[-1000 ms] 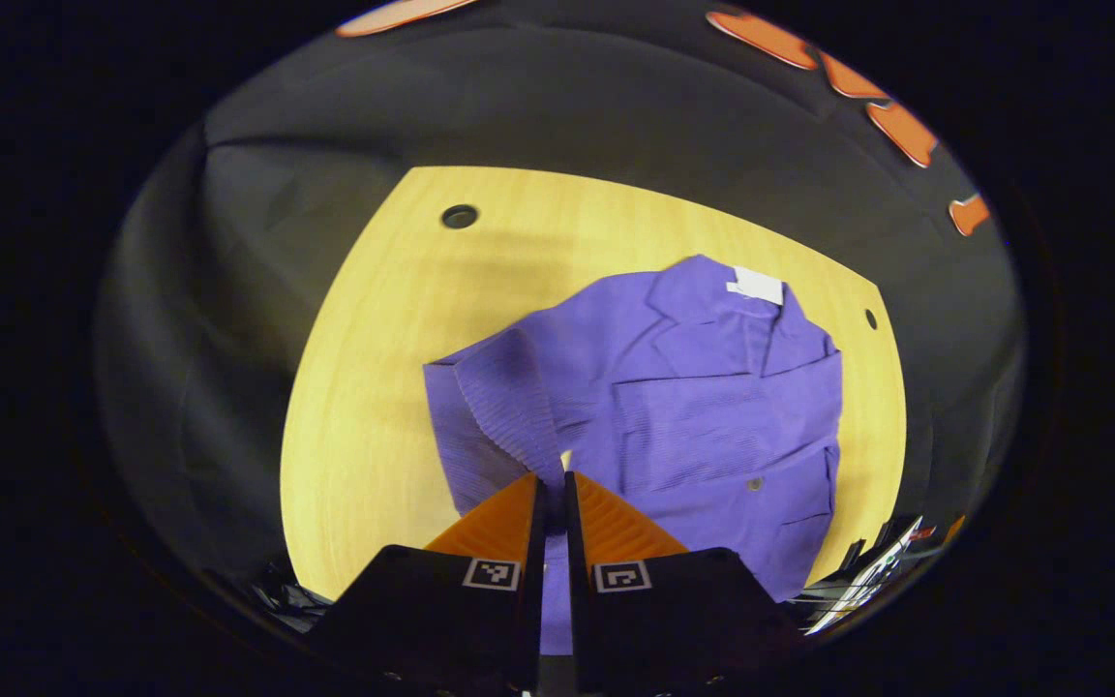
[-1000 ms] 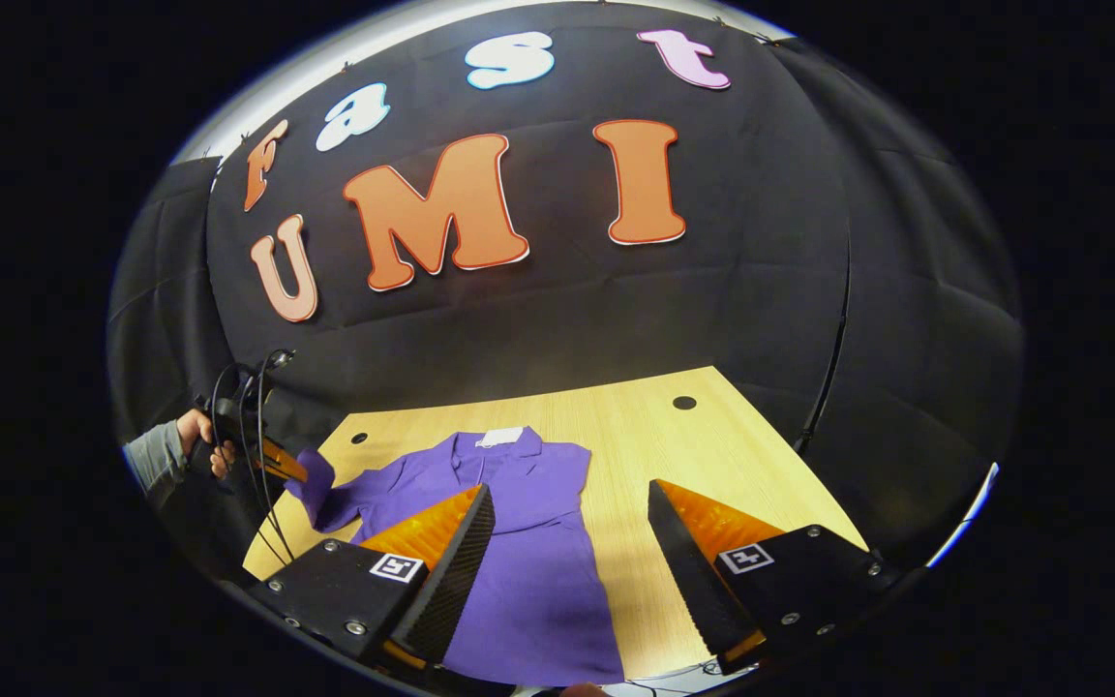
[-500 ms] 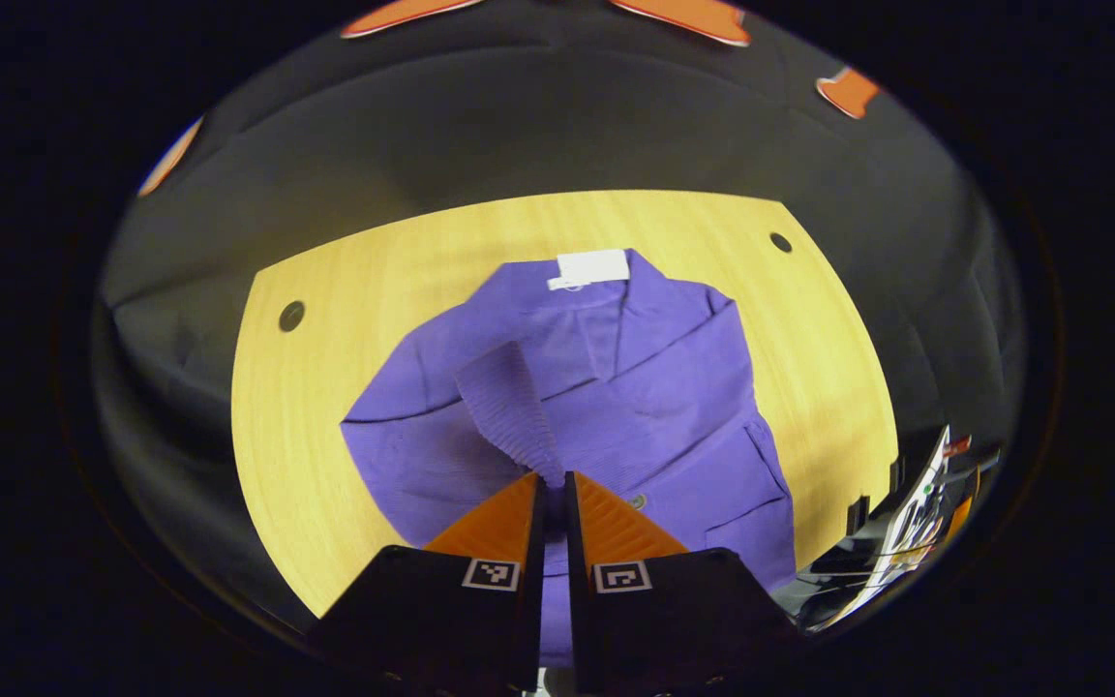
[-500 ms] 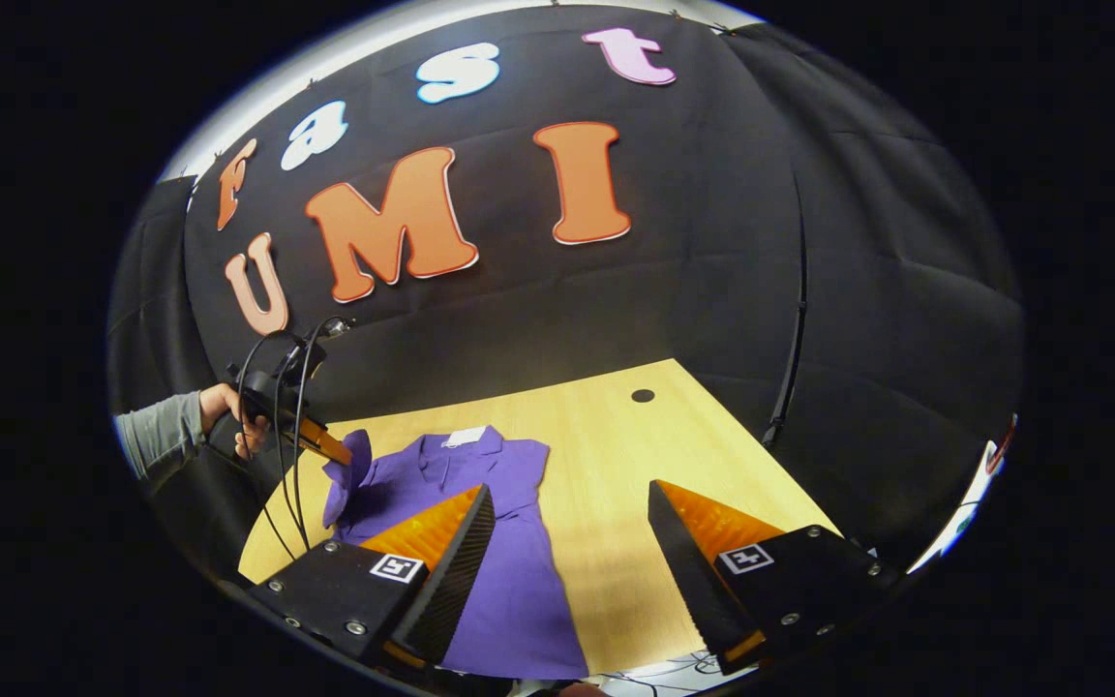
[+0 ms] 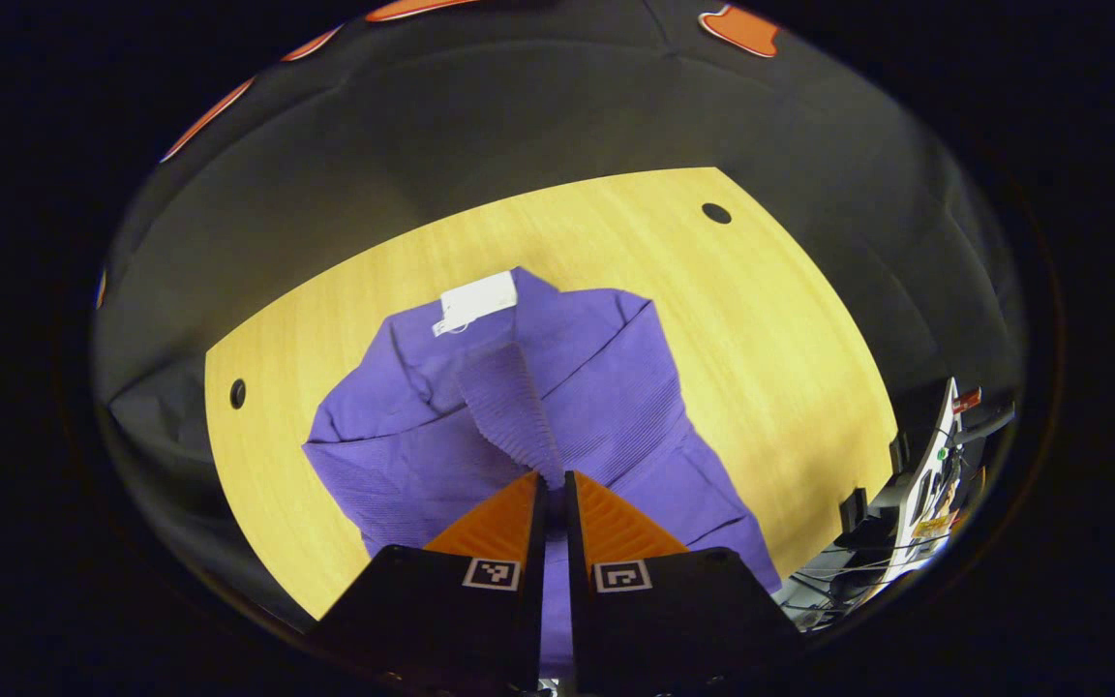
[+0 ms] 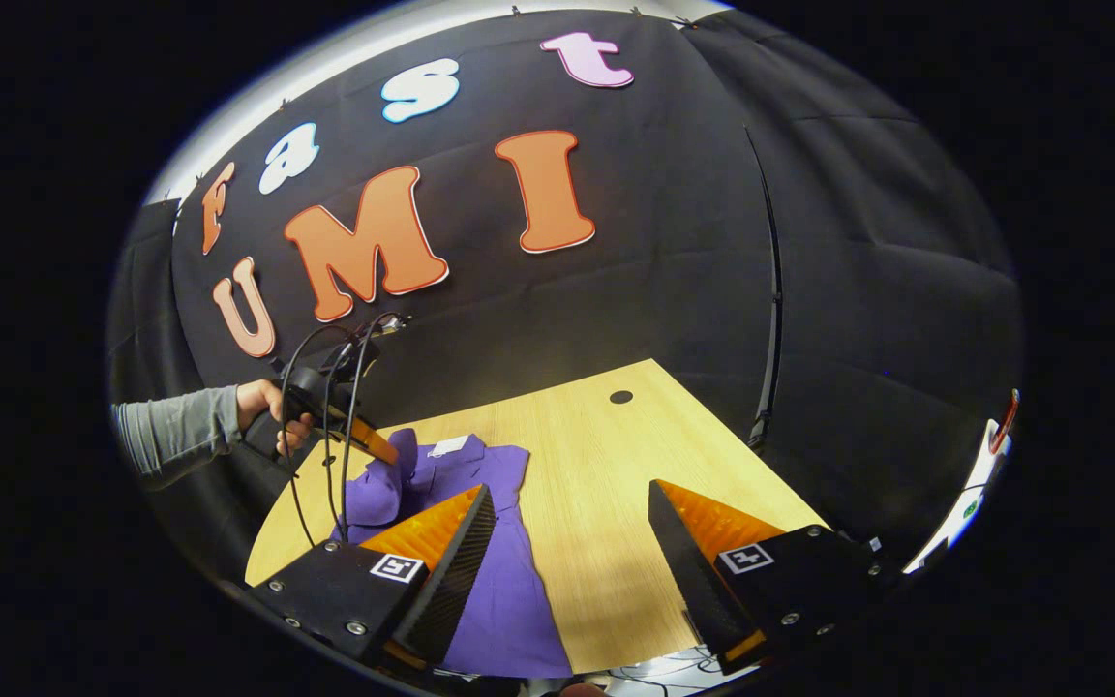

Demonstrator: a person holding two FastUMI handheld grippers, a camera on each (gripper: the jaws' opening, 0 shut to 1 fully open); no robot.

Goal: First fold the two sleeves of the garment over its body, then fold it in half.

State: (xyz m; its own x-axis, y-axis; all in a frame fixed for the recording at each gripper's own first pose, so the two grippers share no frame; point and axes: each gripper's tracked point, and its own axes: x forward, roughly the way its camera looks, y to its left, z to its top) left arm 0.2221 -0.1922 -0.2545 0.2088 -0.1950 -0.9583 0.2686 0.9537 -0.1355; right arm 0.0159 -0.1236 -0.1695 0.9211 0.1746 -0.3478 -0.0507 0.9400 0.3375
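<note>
Your left gripper [image 5: 554, 476] pinches the purple garment's [image 5: 616, 387] sleeve cuff [image 5: 517, 407], lifted to clear the body | right gripper [image 6: 572, 523] gapes wide, idle over the table [image 6: 596, 484].

Sleeve [image 5: 511, 402] now farther over body.

**Obscured and Cut-Off Items**

The garment's [image 5: 606, 387] lower hem is hidden behind the left gripper [image 5: 554, 484]. In the right gripper view, the right gripper's near finger [image 6: 441, 557] covers part of the garment [image 6: 509, 600]. The person's sleeve [image 6: 170, 431] is cut at the edge. Equipment [image 5: 925, 484] at the table's [image 5: 790, 319] edge is too small to identify.
</note>
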